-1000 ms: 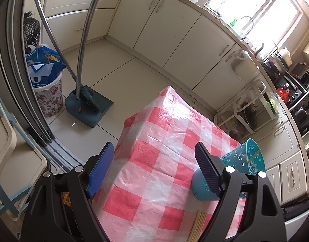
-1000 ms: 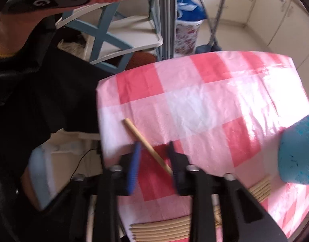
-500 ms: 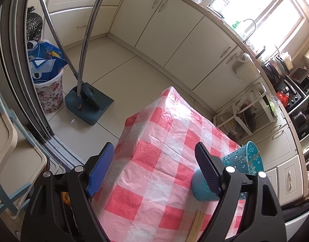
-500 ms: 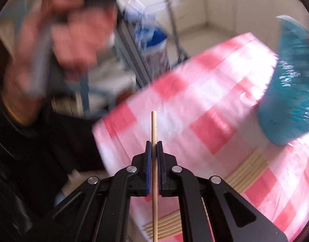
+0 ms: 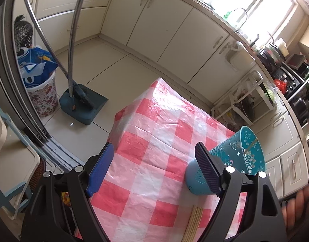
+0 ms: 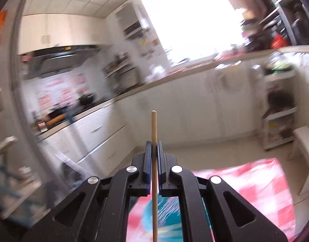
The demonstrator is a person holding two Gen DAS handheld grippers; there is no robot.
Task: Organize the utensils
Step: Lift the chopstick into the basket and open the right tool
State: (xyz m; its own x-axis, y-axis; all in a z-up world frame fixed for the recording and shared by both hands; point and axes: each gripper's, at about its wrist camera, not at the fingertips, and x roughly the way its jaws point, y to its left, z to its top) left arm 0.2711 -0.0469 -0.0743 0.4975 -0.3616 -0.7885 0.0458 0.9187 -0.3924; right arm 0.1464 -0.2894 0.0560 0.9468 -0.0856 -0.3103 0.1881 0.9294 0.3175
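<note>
My right gripper is shut on a wooden chopstick that stands upright between the pads, above the blurred teal holder. In the left wrist view the teal perforated utensil holder stands on the red-and-white checked table, with a thin stick showing inside its mouth. A bundle of chopsticks lies flat at the table's near edge. My left gripper is open and empty above the table, its right finger close beside the holder.
A blue dustpan with broom and a floral waste bin stand on the floor to the left. Cream cabinets line the far wall. A white rack stands behind the table.
My right gripper closed on a chopstick, lifted it off the table and swung upward toward the holder. The left gripper stayed open and barely moved.
</note>
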